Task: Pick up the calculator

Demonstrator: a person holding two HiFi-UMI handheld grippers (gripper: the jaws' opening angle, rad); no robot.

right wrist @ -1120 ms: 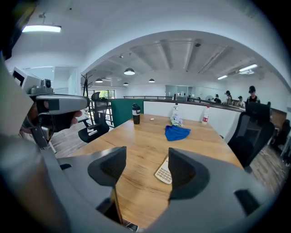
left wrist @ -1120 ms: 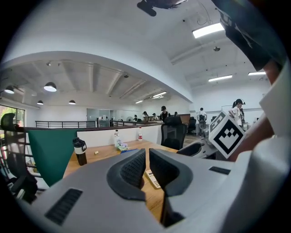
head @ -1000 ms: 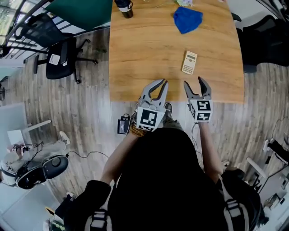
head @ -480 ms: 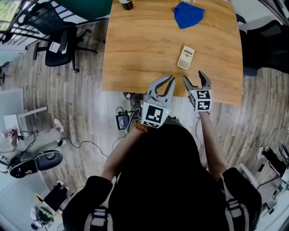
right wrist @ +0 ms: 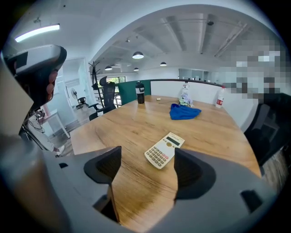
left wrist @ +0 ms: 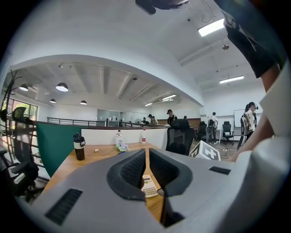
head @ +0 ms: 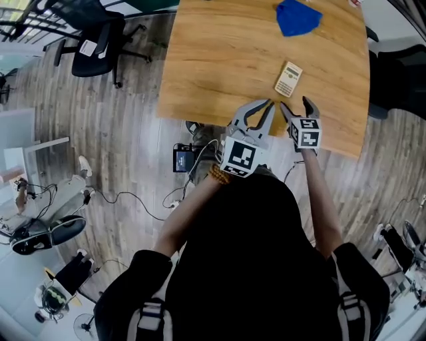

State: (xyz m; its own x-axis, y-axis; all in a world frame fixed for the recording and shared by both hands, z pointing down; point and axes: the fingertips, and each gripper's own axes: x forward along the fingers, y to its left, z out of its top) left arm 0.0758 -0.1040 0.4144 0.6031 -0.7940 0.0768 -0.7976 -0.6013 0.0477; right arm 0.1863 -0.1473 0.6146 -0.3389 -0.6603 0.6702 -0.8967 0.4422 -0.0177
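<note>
The cream calculator [head: 288,78] lies flat on the wooden table [head: 213,66], a little in from its near edge. In the right gripper view the calculator [right wrist: 164,150] sits just beyond the jaws and slightly right of centre. My right gripper [head: 296,105] hovers over the table edge, tilted down; its jaws have just been opening and hold nothing. Beside it on the left, my left gripper [head: 265,106] is shut and empty. In its own view the left gripper [left wrist: 146,159] points level, with the calculator [left wrist: 148,185] showing through the slit under the jaws.
A crumpled blue cloth [head: 297,16] lies farther back on the table, also seen as the blue cloth [right wrist: 184,111]. A dark mug [right wrist: 140,98] stands at the far left end. A black office chair [head: 93,40] is on the floor left of the table.
Both grippers have moved forward over the table's near edge toward the calculator. The right one dropped lower and its jaws spread wider. The left gripper stayed shut.
</note>
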